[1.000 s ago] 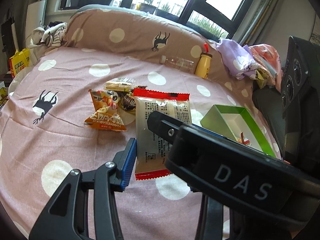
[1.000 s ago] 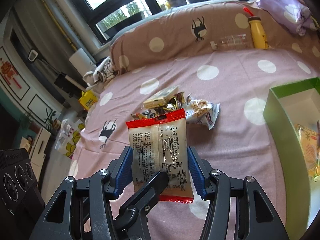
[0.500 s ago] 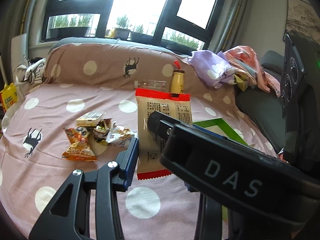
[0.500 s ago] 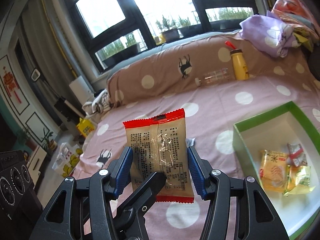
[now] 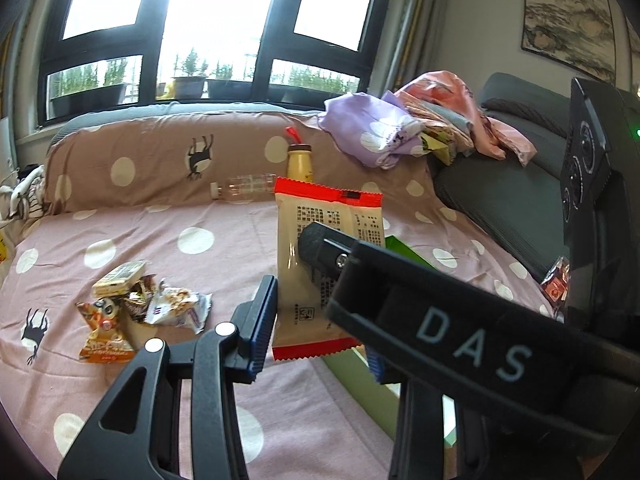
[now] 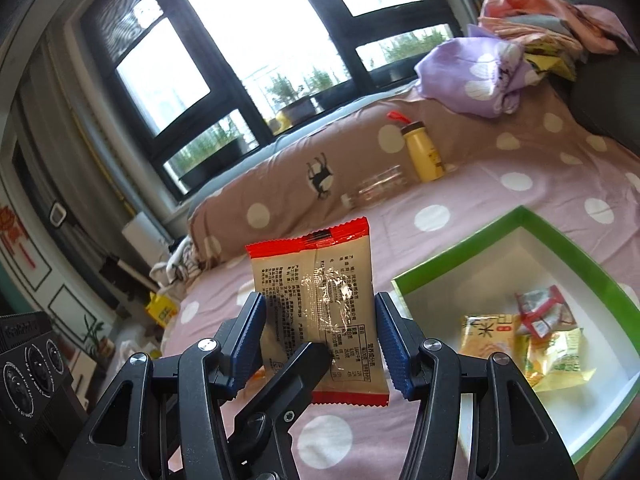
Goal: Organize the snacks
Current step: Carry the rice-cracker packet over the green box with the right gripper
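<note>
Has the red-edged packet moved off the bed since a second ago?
Yes. The packet has risen off the bedspread and shifted toward the green box.

Daylight pours through the black-framed window [image 5: 224, 36], potted plants [image 5: 188, 84] lined up along its sill. Below it, a bed in a pink polka-dot sheet [image 5: 224, 248], its far edge rolled up in brown dotted cover [image 5: 152, 160] — crumpled clothes [image 5: 424, 128] heaped at the far right corner. A landscape painting [image 5: 568, 16] hangs on the grey wall; framed panels [image 6: 28, 256] mark the other side.
</note>
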`<control>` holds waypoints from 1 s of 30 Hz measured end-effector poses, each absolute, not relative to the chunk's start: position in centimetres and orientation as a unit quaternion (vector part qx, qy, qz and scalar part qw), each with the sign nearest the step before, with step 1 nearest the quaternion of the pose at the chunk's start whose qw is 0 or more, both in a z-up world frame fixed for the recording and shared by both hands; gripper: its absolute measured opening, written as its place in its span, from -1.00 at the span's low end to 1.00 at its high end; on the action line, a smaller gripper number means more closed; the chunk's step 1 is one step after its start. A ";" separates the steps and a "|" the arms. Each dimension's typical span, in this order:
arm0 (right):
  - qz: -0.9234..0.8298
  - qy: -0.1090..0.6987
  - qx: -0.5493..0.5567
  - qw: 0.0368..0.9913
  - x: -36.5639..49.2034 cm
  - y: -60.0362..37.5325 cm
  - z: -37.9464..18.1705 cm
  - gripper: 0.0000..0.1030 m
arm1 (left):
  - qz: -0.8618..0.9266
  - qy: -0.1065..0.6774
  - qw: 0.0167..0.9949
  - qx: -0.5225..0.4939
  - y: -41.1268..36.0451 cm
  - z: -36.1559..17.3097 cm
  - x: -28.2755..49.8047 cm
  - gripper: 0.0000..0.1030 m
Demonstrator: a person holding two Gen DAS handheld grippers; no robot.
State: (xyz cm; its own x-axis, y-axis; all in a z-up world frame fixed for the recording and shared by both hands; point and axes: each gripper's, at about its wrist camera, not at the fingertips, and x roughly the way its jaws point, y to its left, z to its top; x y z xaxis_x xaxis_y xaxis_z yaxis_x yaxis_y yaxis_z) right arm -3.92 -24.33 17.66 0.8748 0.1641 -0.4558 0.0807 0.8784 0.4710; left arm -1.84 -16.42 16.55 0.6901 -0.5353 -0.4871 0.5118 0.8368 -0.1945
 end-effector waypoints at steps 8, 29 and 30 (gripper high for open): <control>-0.010 0.236 0.283 0.930 -4.7 -28.1 17.1 0.14 | -0.315 0.272 0.909 0.005 -20.0 16.5 -1.5 -0.25; -0.076 0.269 0.350 0.894 -4.5 -34.3 13.2 0.13 | -0.371 0.341 0.863 0.037 -26.5 13.5 1.1 -0.28; -0.078 0.272 0.352 0.892 -4.4 -34.4 13.0 0.14 | -0.372 0.345 0.861 0.037 -26.7 13.3 1.3 -0.28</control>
